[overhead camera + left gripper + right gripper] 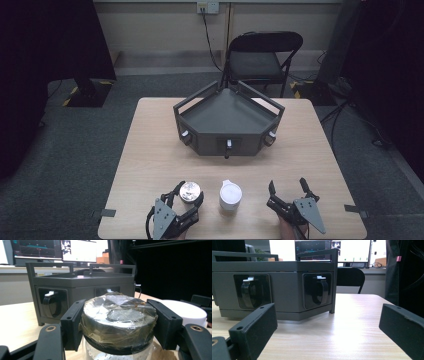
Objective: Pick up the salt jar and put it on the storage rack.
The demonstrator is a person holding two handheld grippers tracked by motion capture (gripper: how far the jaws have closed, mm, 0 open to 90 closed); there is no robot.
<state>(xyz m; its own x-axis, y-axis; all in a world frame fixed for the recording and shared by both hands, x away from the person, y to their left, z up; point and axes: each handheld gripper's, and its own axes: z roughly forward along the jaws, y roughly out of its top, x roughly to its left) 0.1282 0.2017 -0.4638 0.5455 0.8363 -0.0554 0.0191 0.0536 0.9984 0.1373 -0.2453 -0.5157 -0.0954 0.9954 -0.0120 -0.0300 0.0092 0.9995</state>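
Closest to the near edge of the wooden table (150,150), the left gripper (186,197) has its 2 black jaws pressed against either side of a jar (190,191), gripping it at the lid. In the left gripper view the jar (117,322) shows a round dark lid wrapped in crinkled clear film, with a clear body below, and a jaw pad touches the lid on each side. It stands upright on the table near the front edge, left of centre.

Just beside it to the right stands a white cup (230,195), upright and apart from both grippers; its pale rim (185,311) shows past the jar in the left gripper view.

Farther right, the right gripper (289,189) sits low over the table with its jaws spread wide and nothing between them; in its own view the 2 jaws frame bare tabletop (342,332).

Beyond all this, at the middle of the table, sits a grey angular tray-like box (227,117) with raised rails and dark latches on its front faces (279,290). Behind the table stands a black folding chair (262,57).
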